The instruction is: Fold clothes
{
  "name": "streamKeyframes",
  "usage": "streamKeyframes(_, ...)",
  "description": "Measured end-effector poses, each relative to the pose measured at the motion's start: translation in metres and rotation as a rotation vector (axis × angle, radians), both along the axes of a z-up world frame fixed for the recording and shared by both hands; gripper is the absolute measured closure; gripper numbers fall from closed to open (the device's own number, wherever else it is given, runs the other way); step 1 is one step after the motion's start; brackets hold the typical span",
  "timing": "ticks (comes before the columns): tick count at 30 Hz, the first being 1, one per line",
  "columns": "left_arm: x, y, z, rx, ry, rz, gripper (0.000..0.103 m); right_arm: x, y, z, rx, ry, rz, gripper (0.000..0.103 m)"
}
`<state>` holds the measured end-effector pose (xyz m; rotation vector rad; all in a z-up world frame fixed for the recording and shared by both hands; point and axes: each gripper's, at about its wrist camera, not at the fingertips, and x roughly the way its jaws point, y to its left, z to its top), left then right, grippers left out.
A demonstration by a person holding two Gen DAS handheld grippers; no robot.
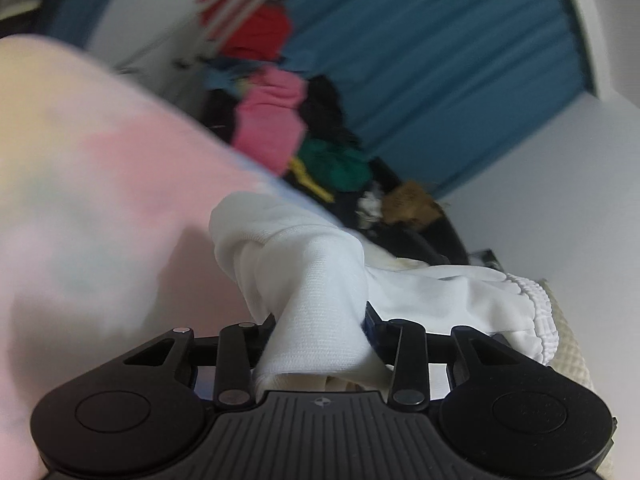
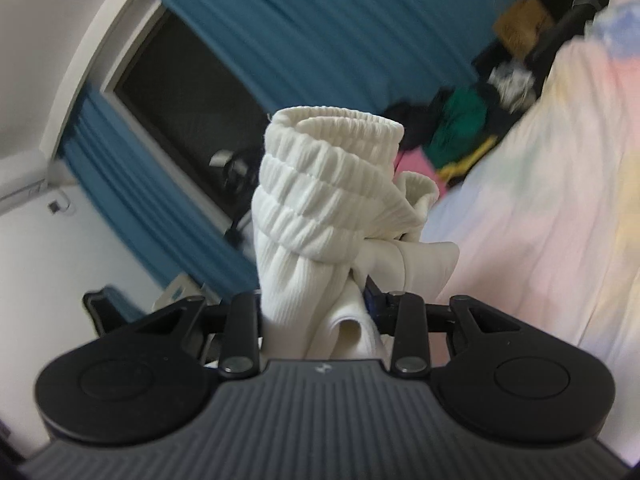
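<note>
A white garment [image 1: 320, 280] is bunched in my left gripper [image 1: 320, 320], which is shut on its smooth fabric; its gathered elastic hem [image 1: 536, 312] trails to the right. My right gripper [image 2: 320, 296] is shut on the same white garment's ribbed elastic waistband [image 2: 320, 184], which stands up in a roll above the jaws. Both grippers hold the cloth lifted over a pastel pink, yellow and blue bedsheet [image 1: 100, 200], which also shows in the right wrist view [image 2: 540, 200]. The fingertips are hidden in the cloth.
A pile of coloured clothes [image 1: 280, 120] in pink, red, green and black lies at the far side of the bed, also in the right wrist view [image 2: 460, 128]. Blue curtains [image 2: 320, 20] and a dark window [image 2: 192, 112] are behind. A waffle-textured cloth [image 1: 572, 344] lies at the right.
</note>
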<state>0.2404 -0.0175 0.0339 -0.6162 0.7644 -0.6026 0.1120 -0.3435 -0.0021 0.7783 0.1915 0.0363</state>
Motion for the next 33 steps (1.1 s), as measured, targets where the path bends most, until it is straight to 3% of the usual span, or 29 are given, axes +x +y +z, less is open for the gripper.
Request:
streamKeyframes(5,0.048,-0.111,0.015,0.0,-0.071,-0.106,0.063,-0.004,-0.079,0.029,-0.066,-0.025,-0.123,0.067)
streamKeyframes(9,0.089,-0.2,0.009,0.003,-0.074,-0.162,0.063,0.002,-0.138,0.031,-0.073,0.026,-0.221,0.067)
streamKeyframes(13,0.114,-0.261,-0.025,0.011,-0.032,-0.203,0.063,0.0,-0.157,-0.008,-0.019,0.083,-0.274,0.067)
streamKeyframes(17,0.117,-0.283,-0.079,0.058,0.016,-0.229,0.063,-0.002,-0.172,-0.052,0.042,0.14,-0.322,0.067)
streamKeyframes(20,0.112,-0.275,-0.123,0.076,0.023,-0.234,0.062,-0.003,-0.183,-0.085,0.088,0.184,-0.357,0.067)
streamKeyframes(24,0.105,-0.261,-0.169,0.084,0.006,-0.23,0.059,-0.017,-0.178,-0.101,0.134,0.248,-0.381,0.067)
streamKeyframes(27,0.088,-0.256,-0.19,0.125,-0.004,-0.226,0.054,-0.029,-0.173,-0.111,0.167,0.296,-0.396,0.064)
streamKeyframes(30,0.085,-0.259,-0.186,0.155,-0.006,-0.239,0.049,-0.041,-0.168,-0.121,0.2,0.345,-0.411,0.057)
streamKeyframes(33,0.071,-0.258,-0.167,0.225,-0.009,-0.236,0.044,-0.053,-0.163,-0.131,0.233,0.394,-0.426,0.056)
